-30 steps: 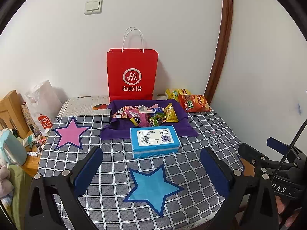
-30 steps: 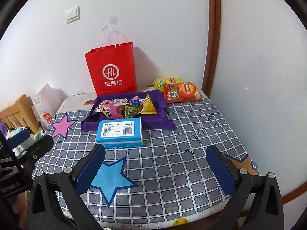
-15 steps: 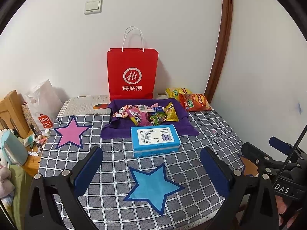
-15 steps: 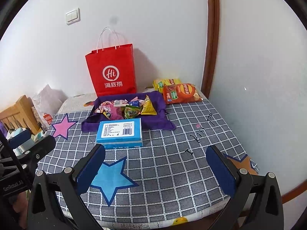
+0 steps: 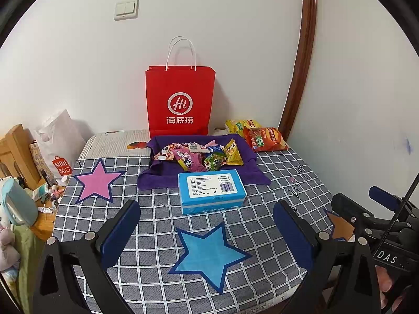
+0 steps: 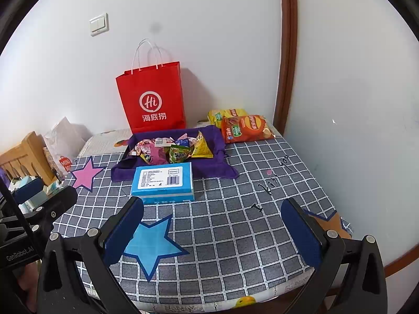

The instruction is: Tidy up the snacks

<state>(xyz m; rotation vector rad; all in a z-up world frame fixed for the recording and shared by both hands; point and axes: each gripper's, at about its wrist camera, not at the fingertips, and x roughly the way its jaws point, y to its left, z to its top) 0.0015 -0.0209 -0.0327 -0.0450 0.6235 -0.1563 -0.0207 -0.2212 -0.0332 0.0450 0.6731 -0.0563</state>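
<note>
Several small snack packets (image 5: 201, 155) (image 6: 172, 150) lie piled on a purple cloth (image 5: 154, 180) (image 6: 217, 168) at the back of the table. A blue box (image 5: 210, 191) (image 6: 163, 181) stands in front of the cloth. An orange chip bag (image 5: 264, 138) (image 6: 244, 128) and a yellow bag (image 5: 241, 125) (image 6: 225, 113) lie at the back right. A red paper bag (image 5: 180, 104) (image 6: 154, 99) stands against the wall. My left gripper (image 5: 207, 231) and right gripper (image 6: 212, 231) are both open and empty, above the table's near part, well short of the box.
The checked tablecloth (image 5: 275, 183) carries a blue star (image 5: 209, 253), a pink star (image 5: 97, 180) and an orange star (image 6: 330, 222). A wooden piece and a white MINISO bag (image 5: 59, 144) with clutter stand left of the table. Walls close the back and right.
Both grippers have drawn slightly back and up from the table; the objects look a little farther away. Nothing on the table has moved.
</note>
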